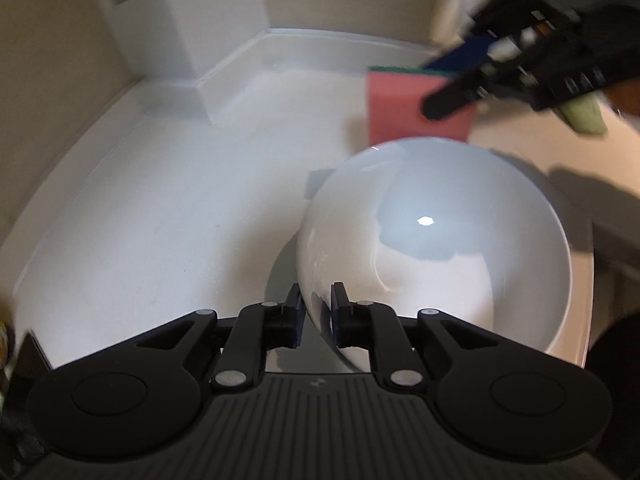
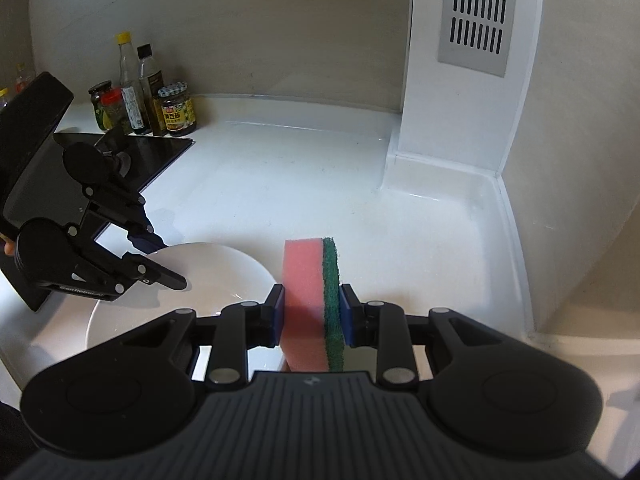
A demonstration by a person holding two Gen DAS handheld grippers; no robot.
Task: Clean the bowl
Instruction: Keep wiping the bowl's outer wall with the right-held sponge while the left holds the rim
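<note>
The bowl [image 1: 436, 248] looked glossy, slippery and breakable; the left gripper [image 1: 316, 316] straddled its rim loosely, while the right gripper [image 2: 312, 316] squeezed a soft sponge [image 2: 310, 300].

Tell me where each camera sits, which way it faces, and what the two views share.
Left wrist view: on the left claw, angled down at the white bowl, whose rim sits between its fingers; the right claw shows beyond.
Right wrist view: on the right claw, angled down at the counter, gripping the sponge; the left claw shows at left.
Shared: bowl, sponge, counter, both claws.
</note>
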